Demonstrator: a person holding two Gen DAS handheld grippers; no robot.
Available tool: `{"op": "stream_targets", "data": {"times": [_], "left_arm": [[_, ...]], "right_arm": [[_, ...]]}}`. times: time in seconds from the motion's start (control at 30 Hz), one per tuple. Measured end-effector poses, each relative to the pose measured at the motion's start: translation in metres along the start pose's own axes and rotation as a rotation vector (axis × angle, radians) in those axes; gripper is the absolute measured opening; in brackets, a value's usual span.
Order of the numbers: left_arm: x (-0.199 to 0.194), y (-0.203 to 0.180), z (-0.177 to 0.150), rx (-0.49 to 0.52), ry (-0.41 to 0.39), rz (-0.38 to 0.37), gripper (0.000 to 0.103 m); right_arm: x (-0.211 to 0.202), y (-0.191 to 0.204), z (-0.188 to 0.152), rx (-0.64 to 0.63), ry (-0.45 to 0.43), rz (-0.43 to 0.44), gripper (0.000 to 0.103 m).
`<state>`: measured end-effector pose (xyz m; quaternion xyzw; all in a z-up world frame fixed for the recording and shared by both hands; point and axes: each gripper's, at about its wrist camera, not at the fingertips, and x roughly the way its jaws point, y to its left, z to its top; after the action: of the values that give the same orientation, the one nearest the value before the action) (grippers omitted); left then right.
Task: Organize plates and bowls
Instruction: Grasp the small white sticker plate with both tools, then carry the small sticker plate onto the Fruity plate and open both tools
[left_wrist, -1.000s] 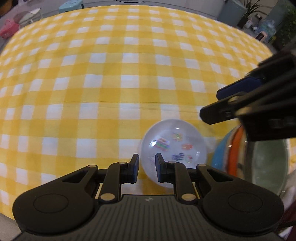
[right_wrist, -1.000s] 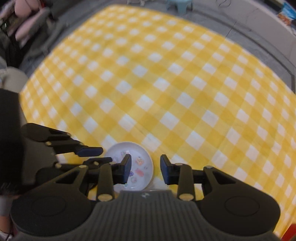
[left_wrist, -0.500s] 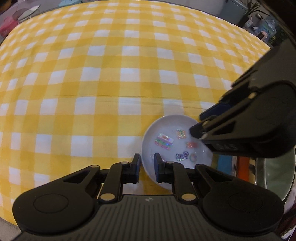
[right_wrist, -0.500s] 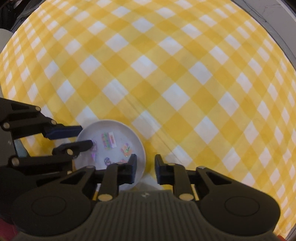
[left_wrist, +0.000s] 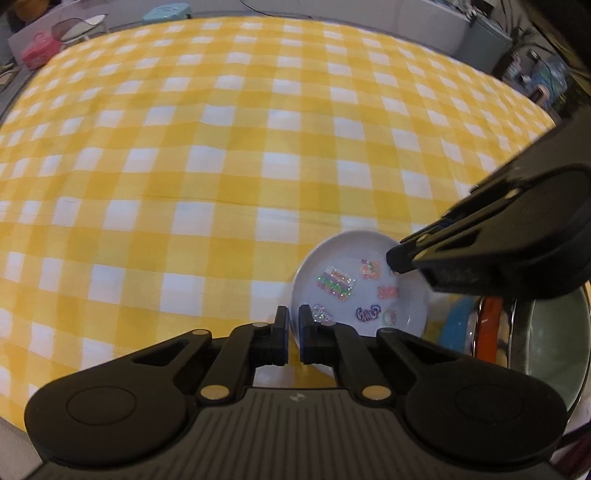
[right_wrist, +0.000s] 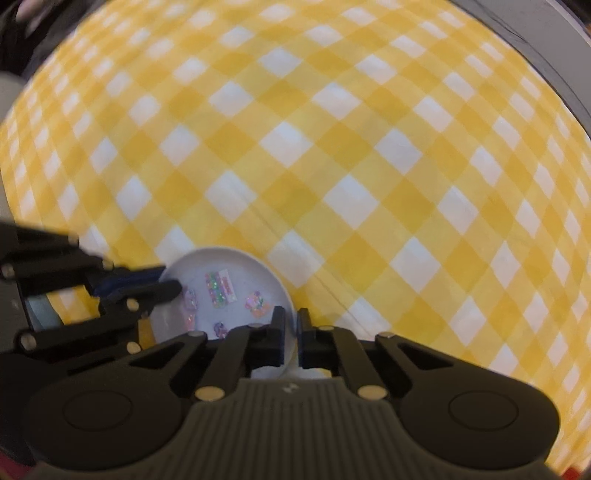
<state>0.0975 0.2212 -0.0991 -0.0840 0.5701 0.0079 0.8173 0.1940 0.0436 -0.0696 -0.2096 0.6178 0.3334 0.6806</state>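
A small white plate (left_wrist: 354, 269) with colourful stickers lies on the yellow checked tablecloth (left_wrist: 221, 147). My left gripper (left_wrist: 292, 325) is shut on the plate's near rim. My right gripper (right_wrist: 290, 325) is shut on the plate's (right_wrist: 229, 280) other rim; it shows in the left wrist view (left_wrist: 399, 258) reaching in from the right. The left gripper shows in the right wrist view (right_wrist: 166, 284) at the plate's left edge. A stack of dishes, blue (left_wrist: 454, 328), orange (left_wrist: 487, 325) and a pale green bowl (left_wrist: 546, 339), sits at the right.
The tablecloth (right_wrist: 332, 147) stretches far ahead of both grippers. A pink box (left_wrist: 38, 53) and a teal stool (left_wrist: 166, 13) stand beyond the table's far edge. Furniture and clutter (left_wrist: 535, 74) stand past the far right corner.
My right gripper came down from above, closed from open and took the plate's rim. My left gripper narrowed further on the near rim. The plate stayed in place.
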Motion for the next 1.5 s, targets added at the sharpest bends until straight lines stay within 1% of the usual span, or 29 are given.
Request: {"op": "stream_targets", "data": {"times": [0.07,0.17,0.3,0.43,0.53,0.6,0.63,0.73,0.83,0.9,0.97,1.1,1.17,1.23,1.33,1.4,1.5], "left_arm": [[-0.007,0.005,0.001,-0.031,-0.023,-0.004,0.003],[-0.024,0.008,0.004,-0.063,-0.071,-0.008,0.003],[-0.052,0.004,0.012,-0.084,-0.131,-0.01,0.002],[-0.087,-0.013,0.017,-0.059,-0.239,0.021,0.002],[-0.109,-0.025,0.02,-0.066,-0.286,0.012,0.002],[-0.123,-0.032,0.022,-0.072,-0.31,-0.012,0.002],[-0.13,-0.037,0.022,-0.069,-0.323,-0.013,0.002],[-0.147,-0.055,0.021,-0.036,-0.363,-0.007,0.003],[-0.16,-0.076,0.017,0.0,-0.384,-0.03,0.003],[-0.163,-0.091,0.013,0.012,-0.385,-0.054,0.003],[-0.161,-0.113,0.007,0.036,-0.366,-0.08,0.003],[-0.148,-0.162,-0.007,0.112,-0.328,-0.127,0.003],[-0.136,-0.189,-0.014,0.169,-0.301,-0.133,0.003],[-0.122,-0.214,-0.02,0.227,-0.272,-0.13,0.003],[-0.097,-0.242,-0.026,0.289,-0.213,-0.132,0.003],[-0.079,-0.257,-0.029,0.322,-0.171,-0.13,0.002],[-0.053,-0.276,-0.033,0.361,-0.117,-0.109,0.002]], "right_arm": [[-0.012,-0.005,-0.001,0.033,-0.037,0.026,0.002],[-0.032,-0.007,-0.002,0.041,-0.085,0.043,0.002],[-0.064,-0.006,-0.005,0.043,-0.144,0.027,0.002],[-0.1,-0.006,-0.012,0.034,-0.205,0.0,0.001],[-0.127,-0.009,-0.022,0.035,-0.25,-0.013,0.001],[-0.144,-0.009,-0.031,0.046,-0.279,-0.037,0.002],[-0.153,-0.01,-0.036,0.053,-0.295,-0.048,0.002],[-0.177,-0.005,-0.055,0.066,-0.357,-0.078,0.002],[-0.201,-0.011,-0.084,0.089,-0.416,-0.106,0.002],[-0.212,-0.02,-0.107,0.128,-0.446,-0.107,0.002],[-0.221,-0.033,-0.134,0.171,-0.473,-0.105,0.001],[-0.223,-0.067,-0.198,0.312,-0.484,-0.079,0.002],[-0.22,-0.082,-0.228,0.365,-0.482,-0.088,0.002],[-0.212,-0.095,-0.254,0.414,-0.481,-0.096,0.002],[-0.193,-0.117,-0.286,0.49,-0.464,-0.085,0.002],[-0.176,-0.13,-0.302,0.533,-0.445,-0.07,0.002],[-0.147,-0.145,-0.316,0.578,-0.416,-0.05,0.002]]}}
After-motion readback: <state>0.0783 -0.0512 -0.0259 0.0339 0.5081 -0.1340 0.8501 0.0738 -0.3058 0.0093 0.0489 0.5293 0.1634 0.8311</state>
